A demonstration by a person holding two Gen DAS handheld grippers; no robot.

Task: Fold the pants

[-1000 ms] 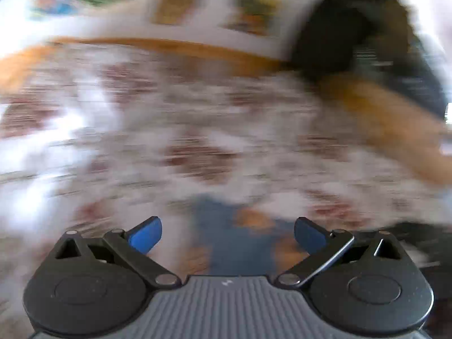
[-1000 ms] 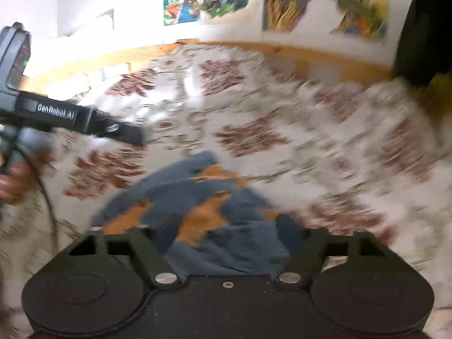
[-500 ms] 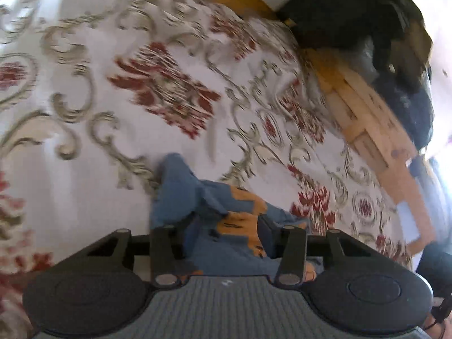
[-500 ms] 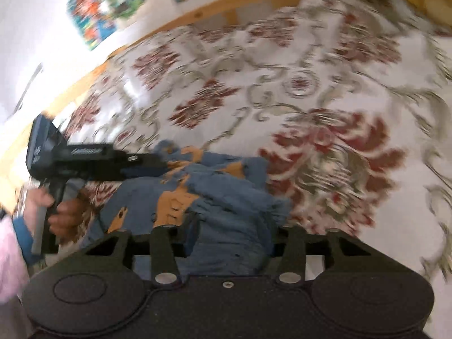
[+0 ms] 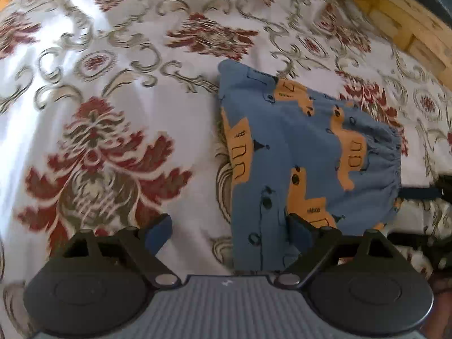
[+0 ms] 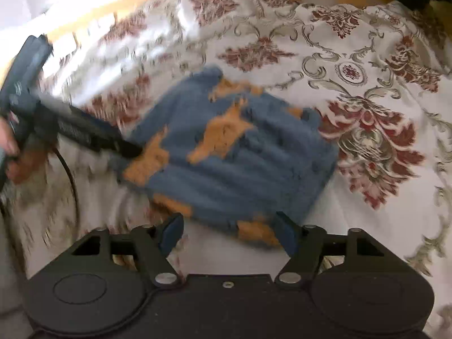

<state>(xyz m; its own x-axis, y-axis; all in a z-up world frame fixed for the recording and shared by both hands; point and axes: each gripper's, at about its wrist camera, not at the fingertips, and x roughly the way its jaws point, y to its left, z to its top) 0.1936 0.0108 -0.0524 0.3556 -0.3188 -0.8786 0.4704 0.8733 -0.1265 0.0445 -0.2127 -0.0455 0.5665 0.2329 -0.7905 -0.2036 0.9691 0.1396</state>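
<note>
My left tongs (image 5: 228, 227) sit at the bottom of the left wrist view, fingers spread wide and holding nothing. The pants (image 5: 299, 163), blue with orange truck prints, lie folded into a compact bundle on the bed cover (image 5: 93, 130), right of centre in that frame, the gathered waistband at the right edge of the bundle. My right-hand finger overlaps the lower part of the fabric in the picture; whether it touches, I cannot tell. A wooden bed frame (image 5: 401, 25) runs across the upper right corner.

In the right wrist view, my right tongs (image 6: 228, 230) are open too, empty, just below the near edge of the pants (image 6: 234, 152) at frame centre. The picture is blurred. At the left edge my hand (image 6: 14, 152) holds the left tongs (image 6: 70, 124), their tip at the bundle's left side.
</note>
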